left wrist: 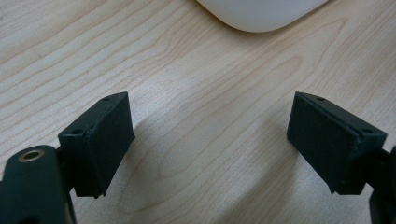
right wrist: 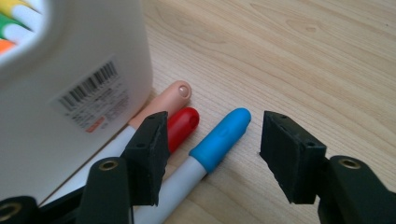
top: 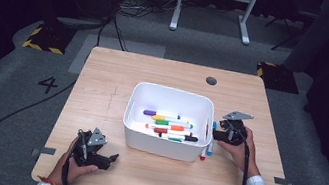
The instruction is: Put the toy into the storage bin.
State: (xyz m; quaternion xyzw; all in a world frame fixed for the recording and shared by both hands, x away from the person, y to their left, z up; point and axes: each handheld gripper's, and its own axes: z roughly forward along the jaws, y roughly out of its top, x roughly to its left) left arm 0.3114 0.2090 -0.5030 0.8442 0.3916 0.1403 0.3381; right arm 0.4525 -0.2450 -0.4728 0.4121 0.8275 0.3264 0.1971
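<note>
A white bin (top: 158, 145) in the middle of the wooden table holds several coloured markers (top: 170, 124). Three more markers lie on the table against its right wall: a blue-capped one (right wrist: 219, 137), a red-capped one (right wrist: 183, 126) and a peach-capped one (right wrist: 163, 100). My right gripper (right wrist: 214, 142) is low over them, open, its jaws either side of the blue cap without touching it. The blue marker (top: 211, 141) also shows in the high view beside the right gripper (top: 222, 132). My left gripper (top: 108, 160) rests open near the front left edge, with bare wood between its jaws (left wrist: 210, 130).
The bin's wall (right wrist: 70, 70) with a barcode label stands close on the left of my right jaw. A corner of the bin (left wrist: 261, 14) lies ahead of the left gripper. A dark round hole (top: 211, 80) sits near the table's far edge.
</note>
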